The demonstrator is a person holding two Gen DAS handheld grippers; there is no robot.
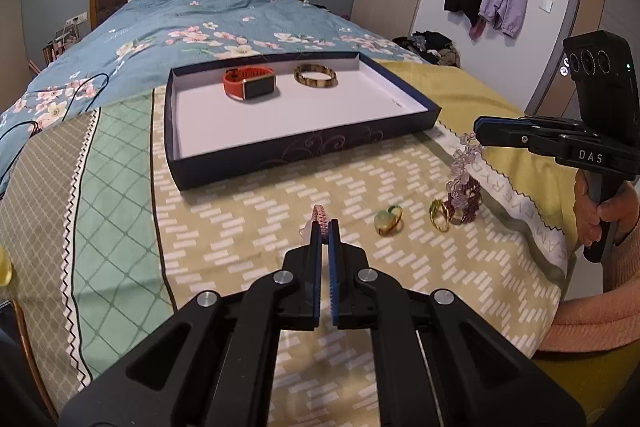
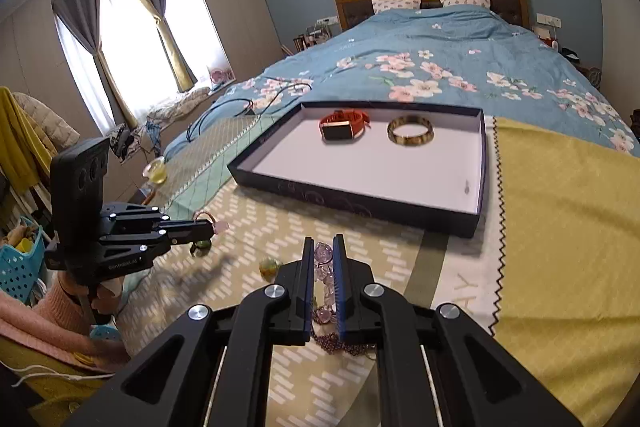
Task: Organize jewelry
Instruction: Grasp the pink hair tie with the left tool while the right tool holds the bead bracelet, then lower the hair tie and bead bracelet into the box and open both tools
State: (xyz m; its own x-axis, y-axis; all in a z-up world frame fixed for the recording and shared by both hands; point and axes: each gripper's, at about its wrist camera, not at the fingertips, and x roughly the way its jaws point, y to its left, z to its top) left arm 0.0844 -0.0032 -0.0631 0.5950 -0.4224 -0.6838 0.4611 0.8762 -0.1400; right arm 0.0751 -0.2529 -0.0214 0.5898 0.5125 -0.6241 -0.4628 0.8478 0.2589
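The left tool [image 1: 326, 227] is pinching a pink braided bracelet [image 1: 319, 217], while the right tool [image 2: 323, 251] is gripping a purple bead strand [image 2: 323, 267] above the bed [image 2: 560, 227].

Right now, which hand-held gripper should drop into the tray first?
Left. The left hand-held gripper is shut on the pink bracelet, lifted free; the right hand-held gripper's purple bead strand still trails onto the blanket.
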